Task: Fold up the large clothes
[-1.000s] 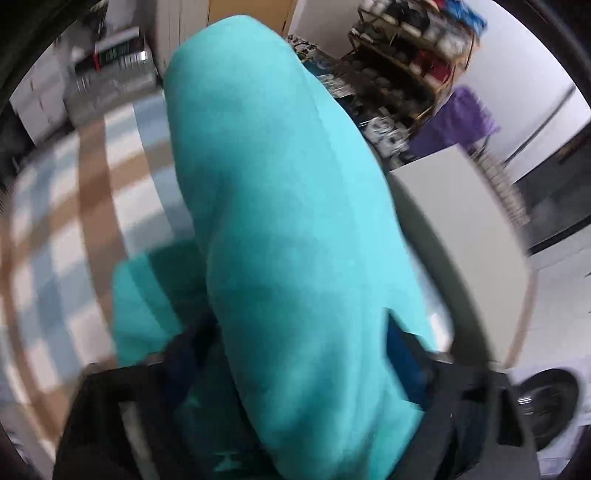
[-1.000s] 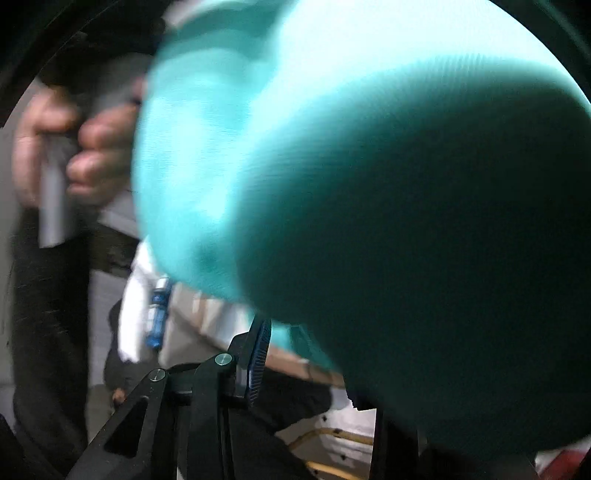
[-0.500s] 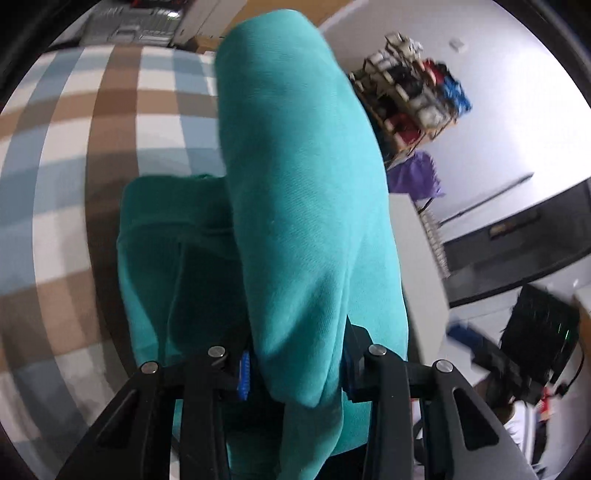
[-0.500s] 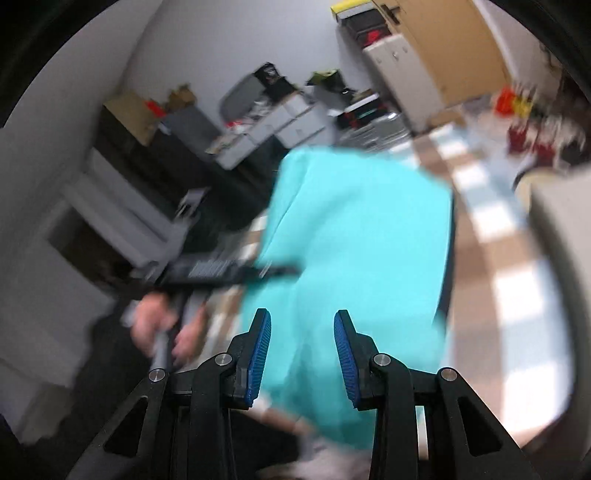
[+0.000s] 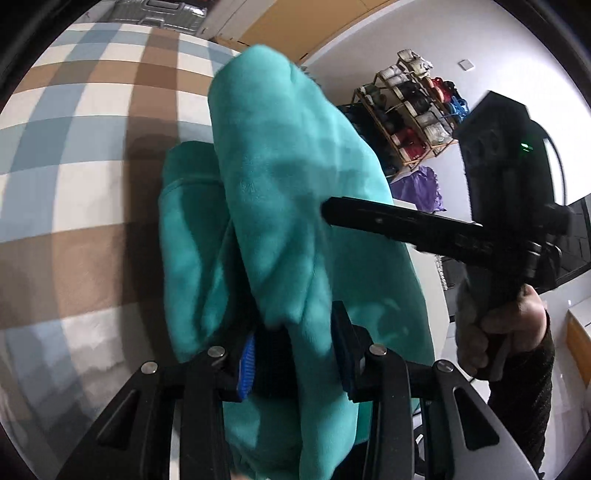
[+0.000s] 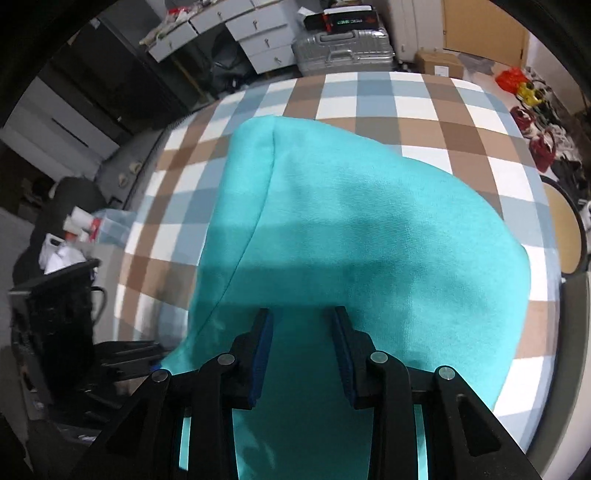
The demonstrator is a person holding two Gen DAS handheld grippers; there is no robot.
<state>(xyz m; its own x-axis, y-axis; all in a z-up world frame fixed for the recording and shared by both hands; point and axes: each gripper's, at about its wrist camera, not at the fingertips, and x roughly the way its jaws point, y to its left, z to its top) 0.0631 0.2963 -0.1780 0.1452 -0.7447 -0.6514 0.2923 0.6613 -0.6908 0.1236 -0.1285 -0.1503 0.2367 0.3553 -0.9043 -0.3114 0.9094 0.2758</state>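
A large teal garment (image 5: 291, 206) hangs bunched over a bed with a checked cover (image 5: 74, 155). My left gripper (image 5: 295, 350) has its jaws apart with a thick fold of the garment draped between and over them. The other tool, held in a hand (image 5: 502, 325), reaches toward the cloth from the right. In the right wrist view the garment (image 6: 369, 236) spreads over the checked cover (image 6: 369, 96). My right gripper (image 6: 301, 354) has its jaws apart, held over the cloth, nothing pinched.
A silver suitcase (image 6: 343, 48) and grey drawers (image 6: 236, 33) stand beyond the bed. A shoe rack (image 5: 410, 114) and purple cloth (image 5: 417, 188) are at the right. A black basket (image 6: 55, 295) sits left of the bed.
The right gripper swung from pointing at the room to looking down over the garment on the bed. The garment has come lower over the bed. The left gripper's jaws now show a wider gap.
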